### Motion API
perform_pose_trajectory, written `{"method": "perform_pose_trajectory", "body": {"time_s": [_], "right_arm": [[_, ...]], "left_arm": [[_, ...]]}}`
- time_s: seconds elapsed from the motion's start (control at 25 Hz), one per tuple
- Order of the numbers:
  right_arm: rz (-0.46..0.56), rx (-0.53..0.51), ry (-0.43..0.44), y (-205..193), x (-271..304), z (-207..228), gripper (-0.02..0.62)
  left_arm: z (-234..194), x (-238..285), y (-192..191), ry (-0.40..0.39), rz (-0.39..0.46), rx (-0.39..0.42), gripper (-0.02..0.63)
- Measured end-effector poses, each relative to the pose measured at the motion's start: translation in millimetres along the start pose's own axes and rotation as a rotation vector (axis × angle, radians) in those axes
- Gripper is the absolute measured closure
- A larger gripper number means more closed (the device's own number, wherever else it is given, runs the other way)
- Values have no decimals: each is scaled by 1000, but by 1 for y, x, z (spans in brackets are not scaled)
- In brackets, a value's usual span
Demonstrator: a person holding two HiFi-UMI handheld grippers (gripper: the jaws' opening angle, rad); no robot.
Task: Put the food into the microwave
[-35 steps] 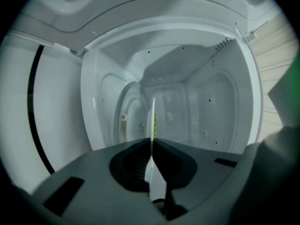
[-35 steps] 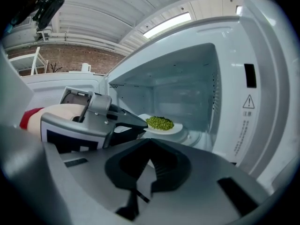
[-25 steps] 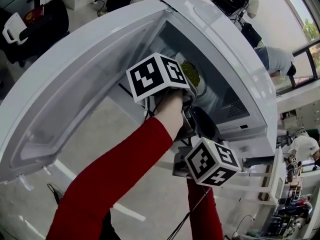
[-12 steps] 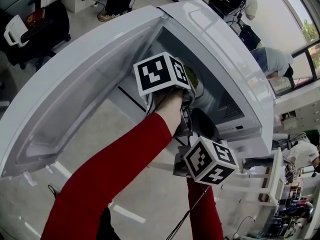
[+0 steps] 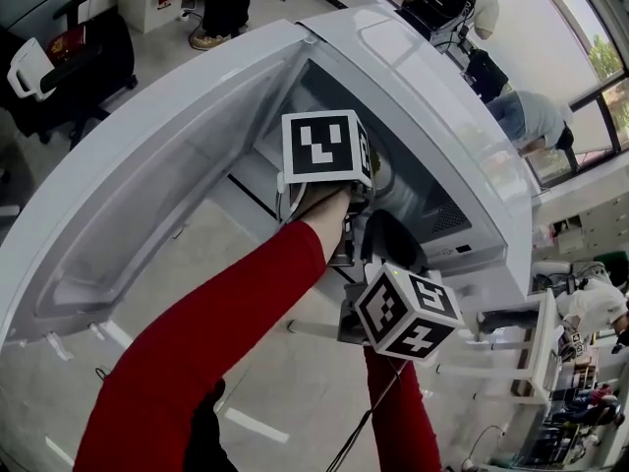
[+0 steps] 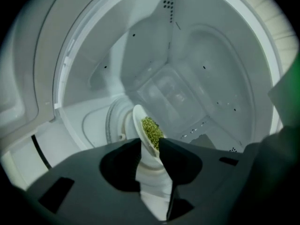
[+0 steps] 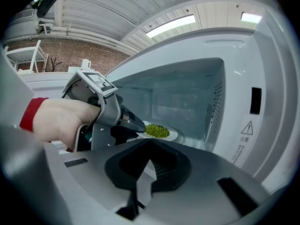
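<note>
left gripper (image 6: 150,140), lower centre, reaches level into the microwave (image 6: 187,41); its jaws, just opening, loosely straddle the plate (image 6: 139,118) of green food (image 6: 151,129) inside. right gripper (image 7: 149,142) hovers outside, jaws closed, empty.

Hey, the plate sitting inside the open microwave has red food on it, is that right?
Not quite: the food is green, not red, as the left gripper view shows. The rest holds: it lies on the plate inside the open microwave.
</note>
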State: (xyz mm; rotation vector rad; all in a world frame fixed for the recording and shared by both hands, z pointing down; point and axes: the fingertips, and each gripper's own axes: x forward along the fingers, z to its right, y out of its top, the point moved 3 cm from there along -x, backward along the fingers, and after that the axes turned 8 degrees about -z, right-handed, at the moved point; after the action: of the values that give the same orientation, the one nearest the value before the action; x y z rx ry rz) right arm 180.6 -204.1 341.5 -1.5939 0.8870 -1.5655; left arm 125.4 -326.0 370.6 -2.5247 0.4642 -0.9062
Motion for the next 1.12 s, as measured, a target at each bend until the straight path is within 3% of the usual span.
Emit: {"method": "perform_pose_trajectory", "body": {"time_s": [0.6,0.88,1.12], "right_arm": [[-26,24,4,-4,1,5,581],[-30,25,3,-5,-2,7,581],[-28,21,7,-5,-4,7,581]], "left_arm": [[4,5,-8,153,-1,274,454],[6,6,-9,181,-17,330,416],[3,6,-8,262,-15,436,390]]}}
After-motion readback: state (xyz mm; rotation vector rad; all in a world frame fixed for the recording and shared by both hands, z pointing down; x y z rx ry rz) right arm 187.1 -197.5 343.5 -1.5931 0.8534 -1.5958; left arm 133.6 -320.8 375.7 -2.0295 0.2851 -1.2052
